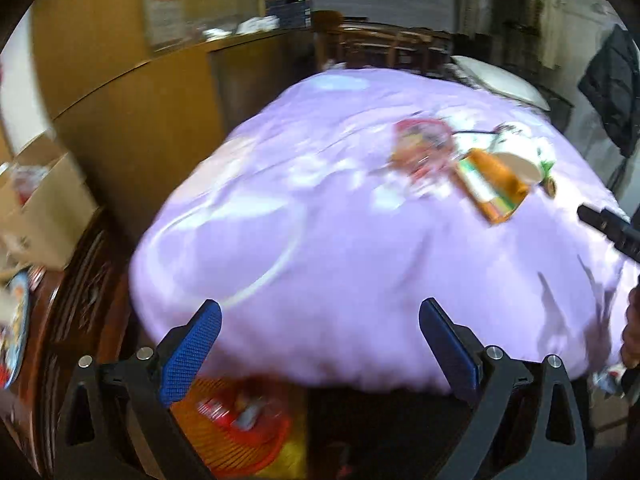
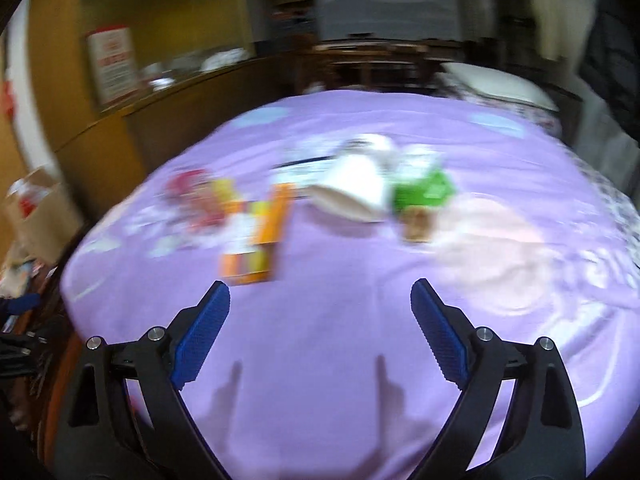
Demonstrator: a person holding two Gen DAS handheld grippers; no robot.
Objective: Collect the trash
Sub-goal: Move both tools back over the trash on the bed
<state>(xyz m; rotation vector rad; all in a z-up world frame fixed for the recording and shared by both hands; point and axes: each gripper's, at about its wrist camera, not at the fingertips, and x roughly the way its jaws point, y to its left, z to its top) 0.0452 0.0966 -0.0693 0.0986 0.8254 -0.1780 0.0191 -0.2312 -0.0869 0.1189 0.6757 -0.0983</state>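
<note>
Trash lies in a loose group on the purple bedspread (image 1: pixel 320 240) (image 2: pixel 320 340): an orange carton (image 1: pixel 490 186) (image 2: pixel 258 236), a red crinkly wrapper (image 1: pixel 422 148) (image 2: pixel 192 196), a white paper cup on its side (image 1: pixel 520 162) (image 2: pixel 352 192), a green packet (image 2: pixel 426 192) and a small brown piece (image 2: pixel 418 222). My left gripper (image 1: pixel 320 316) is open and empty over the near edge of the bed, well short of the trash. My right gripper (image 2: pixel 320 304) is open and empty above the spread, the carton just beyond its left finger. Both views are motion-blurred.
An orange-red basket (image 1: pixel 240 416) holding wrappers sits on the floor below the bed's near edge. A wooden cabinet (image 1: pixel 140 100) runs along the left. Cardboard boxes (image 1: pixel 44 200) stand at far left. A dark headboard (image 1: pixel 384 46) and a white pillow (image 1: pixel 500 76) are at the far end.
</note>
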